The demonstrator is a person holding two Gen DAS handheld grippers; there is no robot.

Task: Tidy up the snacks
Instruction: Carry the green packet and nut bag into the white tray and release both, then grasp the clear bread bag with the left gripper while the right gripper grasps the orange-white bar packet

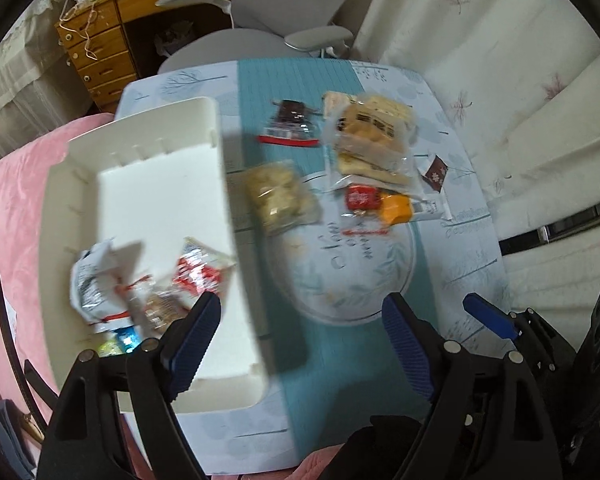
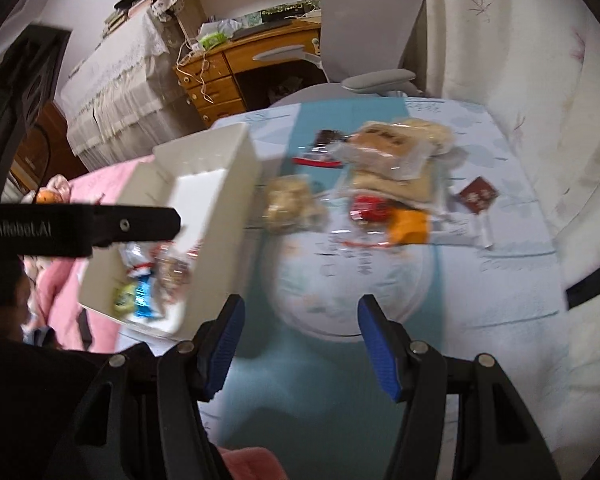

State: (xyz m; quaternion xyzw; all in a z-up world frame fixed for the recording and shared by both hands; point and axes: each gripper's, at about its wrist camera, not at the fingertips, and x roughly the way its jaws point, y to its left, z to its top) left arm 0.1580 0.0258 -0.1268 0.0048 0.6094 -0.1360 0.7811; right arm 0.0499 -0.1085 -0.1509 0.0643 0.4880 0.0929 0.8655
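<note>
At nine o'clock on the desk [image 1: 440,280], a white rectangular plastic bin [image 1: 140,184] holds wrapped snacks [image 1: 100,284] — both grippers' jaws wide, empty.

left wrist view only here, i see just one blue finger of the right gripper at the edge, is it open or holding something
Observer: Open; the right gripper has both pads spread with nothing between them.
Operator: how does my left one sit relative to the bin
Observer: From the right wrist, the left gripper shows as a black body that appears to cross over the white bin.
Operator: what's behind my finger in there
Observer: A green-yellow packet and a blue packet, side by side in the near corner.
</note>
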